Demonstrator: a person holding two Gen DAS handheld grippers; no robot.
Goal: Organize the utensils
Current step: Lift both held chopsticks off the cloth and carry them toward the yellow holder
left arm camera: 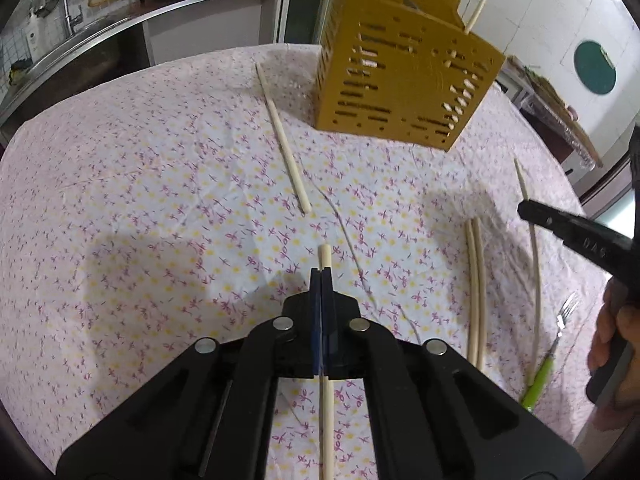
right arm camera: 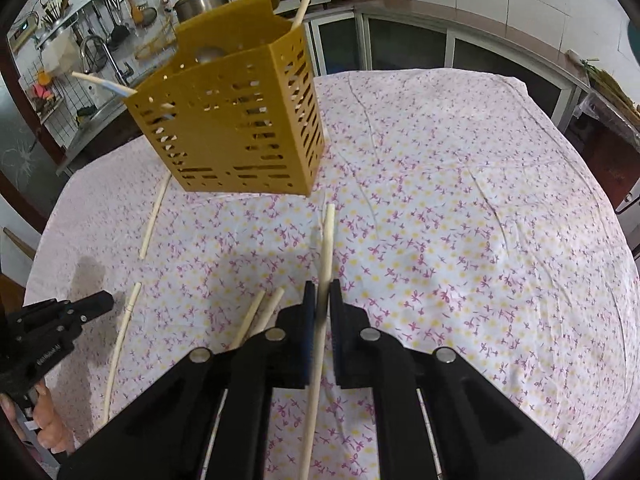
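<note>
Two views. Left wrist: left tongs [left arm camera: 322, 270] clamp one chopstick [left arm camera: 325, 254]; the yellow holder [left arm camera: 404, 92] already contains some utensils, while loose chopsticks [left arm camera: 476, 292] and a fork [left arm camera: 550, 356] remain on the tabletop [left arm camera: 140, 200]. Right wrist: right tongs [right arm camera: 322, 292] clamp another chopstick [right arm camera: 326, 248].

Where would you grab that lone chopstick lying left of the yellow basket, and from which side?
Probably near the middle of the lone chopstick, coming straight down from above with the gripper's jaws across its width. It lies flat on the tablecloth, thin and long, so only its narrow sides offer a hold. It lies apart from the yellow basket, with bare cloth on both sides for the jaws.
</note>
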